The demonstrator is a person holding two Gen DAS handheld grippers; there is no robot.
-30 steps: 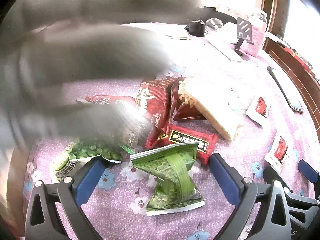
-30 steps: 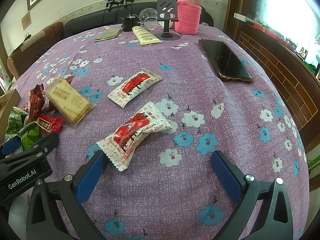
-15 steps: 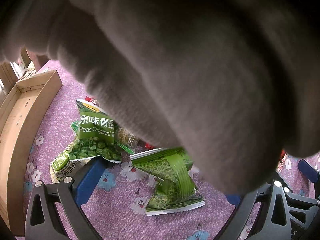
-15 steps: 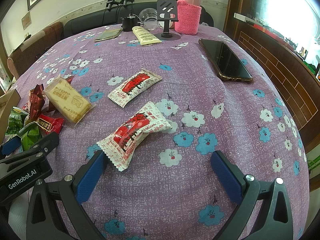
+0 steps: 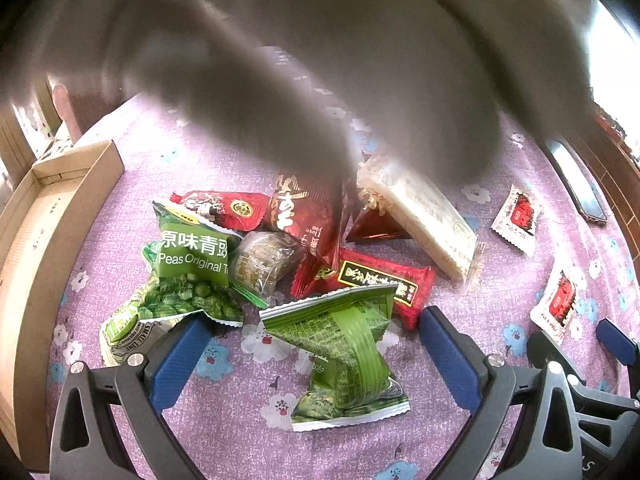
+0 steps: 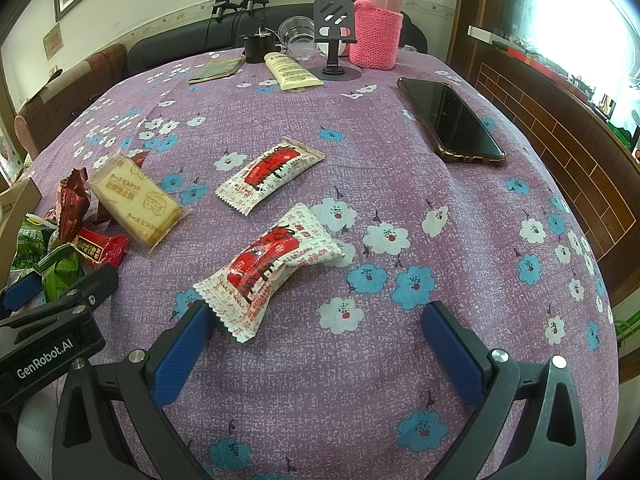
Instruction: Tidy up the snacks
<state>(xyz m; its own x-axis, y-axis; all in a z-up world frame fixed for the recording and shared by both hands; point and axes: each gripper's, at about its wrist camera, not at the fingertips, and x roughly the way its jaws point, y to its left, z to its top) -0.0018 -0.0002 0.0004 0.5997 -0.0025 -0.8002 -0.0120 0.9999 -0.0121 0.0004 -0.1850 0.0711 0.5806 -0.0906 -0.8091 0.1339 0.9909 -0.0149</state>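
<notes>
A blurred grey sleeve (image 5: 320,60) now lifts, uncovering the snack pile (image 5: 296,248) again. Left gripper (image 5: 316,356) and right gripper (image 6: 316,344) gape apart, empty; sorting has yet to start.

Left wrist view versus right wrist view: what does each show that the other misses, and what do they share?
Only the left wrist view shows the cardboard box's inside, a blurred grey sleeve and the green packet lying between its open fingers. Only the right shows the pink bottle, phone stand and cream tube. Both share the biscuit pack, the white-and-red packets and the phone.
</notes>
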